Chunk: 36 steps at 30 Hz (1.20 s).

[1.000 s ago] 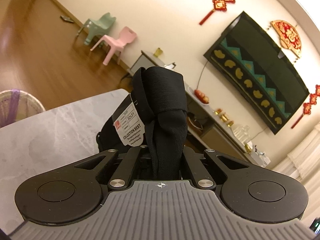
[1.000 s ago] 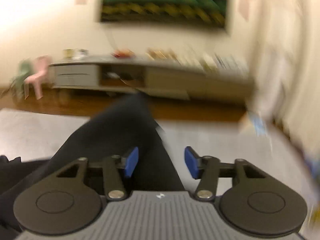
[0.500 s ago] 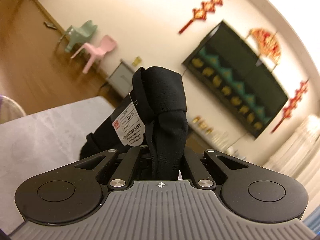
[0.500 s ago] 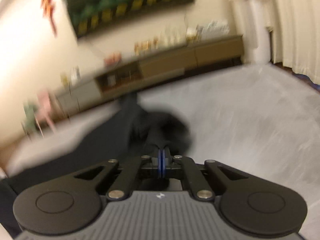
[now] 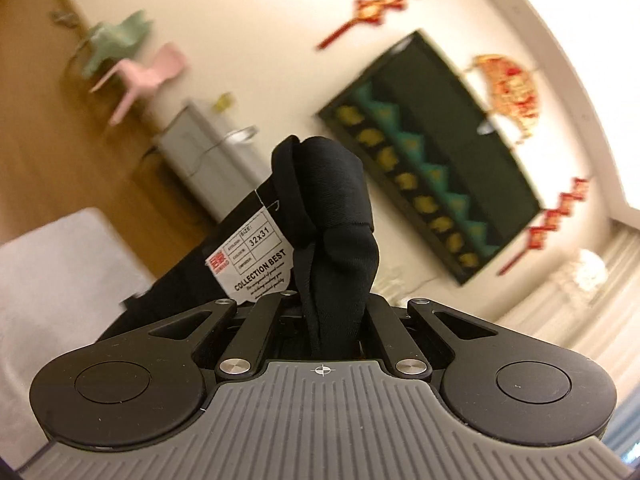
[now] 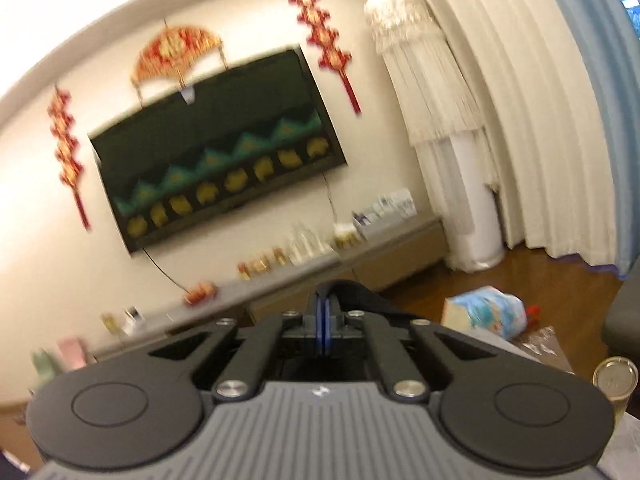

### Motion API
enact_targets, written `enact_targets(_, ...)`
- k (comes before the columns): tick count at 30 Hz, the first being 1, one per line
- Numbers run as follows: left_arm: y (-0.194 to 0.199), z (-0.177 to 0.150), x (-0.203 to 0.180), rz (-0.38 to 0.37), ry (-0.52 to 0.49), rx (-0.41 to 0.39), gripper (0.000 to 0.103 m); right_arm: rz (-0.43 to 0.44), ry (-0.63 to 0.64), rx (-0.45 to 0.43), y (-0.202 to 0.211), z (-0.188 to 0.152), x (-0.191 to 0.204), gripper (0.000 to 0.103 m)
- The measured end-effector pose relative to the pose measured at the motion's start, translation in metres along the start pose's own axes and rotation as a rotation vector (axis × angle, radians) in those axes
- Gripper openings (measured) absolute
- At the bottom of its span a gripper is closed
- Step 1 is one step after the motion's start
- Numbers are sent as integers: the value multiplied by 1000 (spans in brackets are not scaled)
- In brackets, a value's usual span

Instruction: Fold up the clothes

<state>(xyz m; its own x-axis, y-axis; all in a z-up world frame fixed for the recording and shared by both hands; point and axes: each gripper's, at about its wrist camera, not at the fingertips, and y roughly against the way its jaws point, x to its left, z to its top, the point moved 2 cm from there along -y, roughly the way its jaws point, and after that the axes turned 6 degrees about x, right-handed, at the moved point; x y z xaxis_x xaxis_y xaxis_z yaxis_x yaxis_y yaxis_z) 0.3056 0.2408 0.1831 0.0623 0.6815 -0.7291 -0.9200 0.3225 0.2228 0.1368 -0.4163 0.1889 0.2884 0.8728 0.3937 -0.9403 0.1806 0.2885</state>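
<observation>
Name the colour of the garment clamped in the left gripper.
Black fabric garment, clearest in the left wrist view.

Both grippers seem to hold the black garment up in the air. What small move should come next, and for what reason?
Probably draw the two grippers apart to stretch the cloth flat. The left gripper clamps a bunched wad of the black garment, tag dangling, and the right gripper is shut on a dark edge, so the garment hangs crumpled above the table.

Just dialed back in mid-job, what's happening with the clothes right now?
A person holds a gripper in each hand. The left gripper is shut on a bunched part of a black garment with a white size tag, held up above the grey table. The right gripper is shut too, dark fabric showing just past its blue pads.
</observation>
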Motion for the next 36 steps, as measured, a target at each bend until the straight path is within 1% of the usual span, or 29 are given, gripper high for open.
enact_targets(2, 29, -2, -9, -70, -55, -17, 0, 38, 3, -15, 29, -15, -10, 1)
enact_targets(3, 49, -10, -5, -83, -81, -2, 0, 45, 17, -1, 41, -28, -17, 1)
enact_targets(4, 69, -21, 4, -81, -109, 21, 0, 52, 32, 14, 53, -41, -23, 1)
enact_targets(5, 83, -37, 19, -40, -122, 65, 0, 49, 42, 52, 62, -58, -32, 1)
enact_targets(7, 106, -76, 59, 95, -130, 179, 0, 9, 62, 187, 66, -105, -58, 1)
enact_targets(8, 113, -96, 82, 179, -118, 249, 0, -17, 58, 255, 63, -128, -71, 2)
enact_targets(10, 118, -135, 142, 351, 3, 399, 0, -65, 3, 459, 40, -187, -104, 2)
enact_targets(11, 122, -145, 161, 404, 49, 428, 0, -97, -52, 544, 30, -213, -121, 4)
enact_targets(12, 128, -149, 173, 439, 80, 427, 0, -129, -107, 628, 20, -239, -137, 9)
enact_targets(13, 133, -153, 185, 474, 111, 425, 0, -130, -157, 679, 15, -255, -147, 11)
enact_targets(14, 138, -152, 188, 482, 122, 409, 0, -134, -197, 695, 13, -264, -154, 16)
enact_targets(15, 144, -148, 184, 472, 119, 384, 0, -151, -220, 681, 15, -264, -157, 16)
enact_targets(16, 149, -142, 177, 466, 98, 353, 1, -139, -212, 640, 19, -256, -154, 17)
enact_targets(17, 154, -138, 168, 466, 62, 321, 6, -144, -186, 607, 23, -247, -151, 23)
enact_targets(18, 154, -134, 158, 464, 21, 298, 13, -149, -159, 573, 26, -238, -147, 35)
enact_targets(20, 150, -126, 140, 448, -54, 275, 19, -179, -95, 522, 27, -227, -142, 37)
enact_targets(22, 141, -130, 131, 421, -94, 291, 20, -211, -33, 480, 25, -219, -136, 37)
enact_targets(23, 134, -133, 127, 410, -114, 303, 20, -211, -12, 476, 22, -218, -133, 37)
enact_targets(25, 116, -142, 121, 391, -151, 338, 21, -179, 64, 512, 15, -220, -116, 37)
enact_targets(28, 78, -159, 123, 382, -174, 433, 23, -121, 175, 669, -17, -239, -112, 35)
enact_targets(30, 56, -171, 132, 411, -179, 479, 23, -183, 217, 738, -34, -251, -123, 34)
enact_targets(31, 48, -173, 137, 427, -176, 492, 22, -203, 219, 763, -39, -251, -129, 33)
enact_targets(32, 41, -174, 142, 442, -171, 499, 22, -224, 210, 755, -39, -249, -140, 25)
enact_targets(33, 34, -175, 148, 457, -166, 506, 22, -273, 210, 749, -39, -246, -149, 23)
enact_targets(34, 28, -173, 151, 456, -156, 503, 22, -321, 210, 742, -40, -243, -158, 23)
enact_targets(35, 23, -169, 153, 445, -144, 493, 22, -346, 179, 740, -41, -238, -165, 27)
enact_targets(36, 16, -163, 153, 438, -134, 477, 24, -371, 148, 737, -41, -234, -171, 27)
